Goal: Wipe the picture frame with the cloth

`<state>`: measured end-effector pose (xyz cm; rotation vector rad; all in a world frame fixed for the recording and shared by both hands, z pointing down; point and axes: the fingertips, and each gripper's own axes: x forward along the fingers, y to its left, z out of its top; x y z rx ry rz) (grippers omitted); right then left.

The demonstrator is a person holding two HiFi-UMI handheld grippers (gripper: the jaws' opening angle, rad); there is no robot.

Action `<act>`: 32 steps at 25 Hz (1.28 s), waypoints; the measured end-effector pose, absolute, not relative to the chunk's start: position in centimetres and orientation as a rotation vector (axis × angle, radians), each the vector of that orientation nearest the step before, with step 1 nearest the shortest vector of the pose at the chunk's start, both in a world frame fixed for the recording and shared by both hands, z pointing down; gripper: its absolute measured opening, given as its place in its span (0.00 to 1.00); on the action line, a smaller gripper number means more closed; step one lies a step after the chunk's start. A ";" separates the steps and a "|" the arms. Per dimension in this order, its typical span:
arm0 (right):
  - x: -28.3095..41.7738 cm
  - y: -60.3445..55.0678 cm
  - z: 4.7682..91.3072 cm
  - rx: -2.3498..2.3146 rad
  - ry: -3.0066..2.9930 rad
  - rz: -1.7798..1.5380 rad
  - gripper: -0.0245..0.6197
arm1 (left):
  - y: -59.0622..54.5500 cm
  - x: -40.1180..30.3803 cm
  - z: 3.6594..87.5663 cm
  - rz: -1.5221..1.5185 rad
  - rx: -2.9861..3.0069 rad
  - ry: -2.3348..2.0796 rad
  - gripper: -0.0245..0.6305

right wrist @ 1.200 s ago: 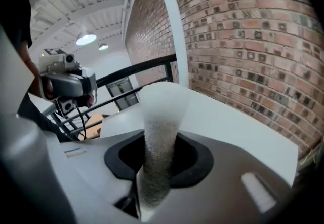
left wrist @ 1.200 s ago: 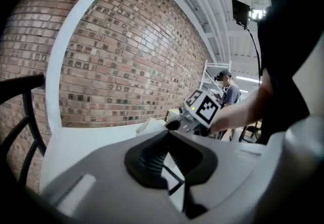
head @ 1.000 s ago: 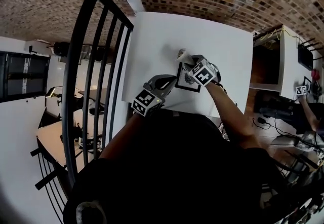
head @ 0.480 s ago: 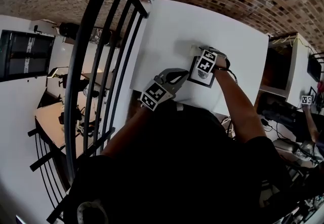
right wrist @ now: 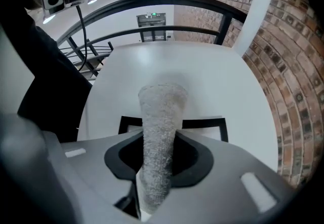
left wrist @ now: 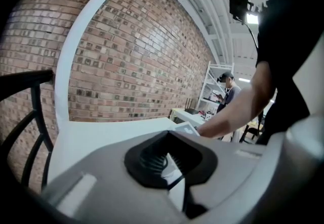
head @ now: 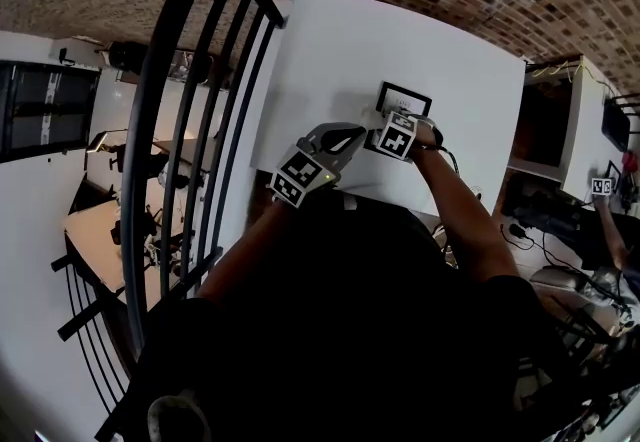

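Both arms reach forward with elbows bent; the right forearm (head: pixel 455 205) is bare; the right gripper (head: pixel 380 125) has its jaws clamped on the cloth (right wrist: pixel 159 132); the left gripper (head: pixel 340 140) (just beside it) shows jaws slightly apart, nothing between them.

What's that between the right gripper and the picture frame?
The cloth, clamped in the right gripper, sticks out over the picture frame; right gripper view shows it.
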<state>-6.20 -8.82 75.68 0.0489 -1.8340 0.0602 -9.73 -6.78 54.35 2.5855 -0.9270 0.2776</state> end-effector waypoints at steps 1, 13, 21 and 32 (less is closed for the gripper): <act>-6.3 -8.0 75.7 0.038 -1.837 0.066 0.20 | -6.7 -9.7 54.4 0.273 2.587 -0.928 0.04; -6.5 -0.9 75.1 -0.126 -1.831 0.064 0.20 | -6.7 -7.7 54.7 0.272 2.618 -0.880 0.04; -3.2 -7.1 73.6 0.054 -1.872 0.100 0.21 | -7.6 -6.6 54.4 0.289 2.640 -0.851 0.04; 0.8 -18.2 73.7 0.244 -1.796 -0.058 0.21 | -8.1 -5.4 55.1 0.342 2.632 -0.839 0.04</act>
